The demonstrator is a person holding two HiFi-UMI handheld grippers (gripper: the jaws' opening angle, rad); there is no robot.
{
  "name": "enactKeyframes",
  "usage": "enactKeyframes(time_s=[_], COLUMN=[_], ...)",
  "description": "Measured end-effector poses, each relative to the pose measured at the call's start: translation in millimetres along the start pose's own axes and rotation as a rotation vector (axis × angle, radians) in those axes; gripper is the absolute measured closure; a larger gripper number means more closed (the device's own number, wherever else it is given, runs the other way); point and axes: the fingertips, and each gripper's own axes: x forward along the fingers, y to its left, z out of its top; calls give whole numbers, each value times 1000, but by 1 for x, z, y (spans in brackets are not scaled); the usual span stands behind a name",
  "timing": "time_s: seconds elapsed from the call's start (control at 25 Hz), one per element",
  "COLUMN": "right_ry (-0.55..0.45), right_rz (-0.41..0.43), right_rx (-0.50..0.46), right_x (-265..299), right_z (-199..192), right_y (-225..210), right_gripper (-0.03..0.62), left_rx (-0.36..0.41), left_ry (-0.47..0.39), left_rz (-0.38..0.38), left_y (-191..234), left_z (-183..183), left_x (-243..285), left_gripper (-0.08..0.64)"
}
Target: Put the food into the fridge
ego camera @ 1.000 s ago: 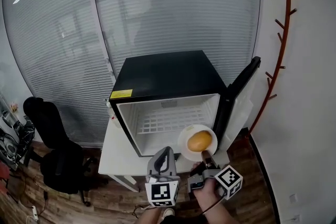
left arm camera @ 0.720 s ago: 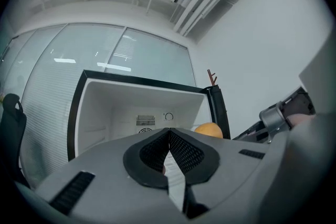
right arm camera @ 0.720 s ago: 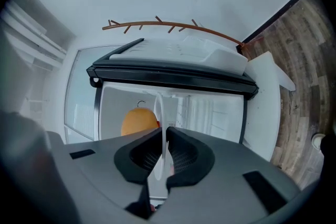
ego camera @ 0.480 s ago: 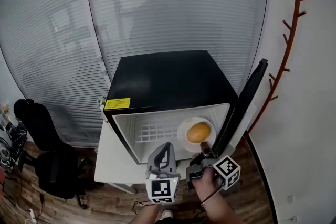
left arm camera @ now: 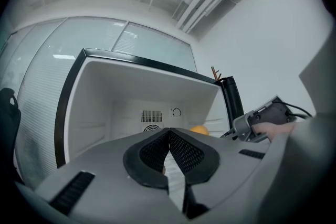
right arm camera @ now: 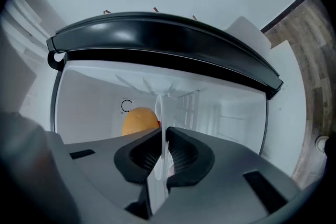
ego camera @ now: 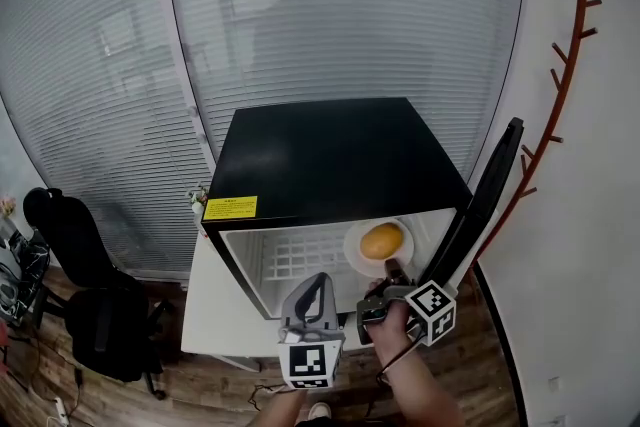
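Note:
A small black fridge (ego camera: 330, 155) stands open on a white table (ego camera: 215, 315), its white inside (ego camera: 290, 255) facing me. My right gripper (ego camera: 392, 275) is shut on the rim of a white plate (ego camera: 362, 250) that carries an orange bun (ego camera: 382, 240). The plate sits in the fridge's opening at the right. In the right gripper view the plate (right arm camera: 161, 113) stands edge-on between the jaws of the right gripper (right arm camera: 165, 152), with the bun (right arm camera: 139, 120) to its left. My left gripper (ego camera: 308, 300) hangs in front of the fridge; its jaws meet with nothing between them in the left gripper view (left arm camera: 168, 152).
The fridge door (ego camera: 480, 205) stands open at the right, close beside the right gripper. A wire shelf (ego camera: 290, 260) lies inside the fridge. A black office chair (ego camera: 90, 305) is on the wood floor at the left. A red coat rack (ego camera: 555, 115) stands against the right wall. Blinds cover the glass wall behind.
The right gripper has carried the plate with the bun forward from in front of the fridge into its opening. The left gripper has kept its place.

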Motion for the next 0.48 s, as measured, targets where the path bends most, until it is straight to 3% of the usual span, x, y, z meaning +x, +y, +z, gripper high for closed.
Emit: enactKeyframes(time_s=[0.48], right_ry=[14], right_rz=[-61], right_rx=[-35], right_x=[24], right_z=[-13], right_y=[-11], right_gripper=[546], left_rx=[7], left_ry=[22], left_rz=[8], left_y=[10], left_z=[-10], left_x=[1], left_gripper=[534])
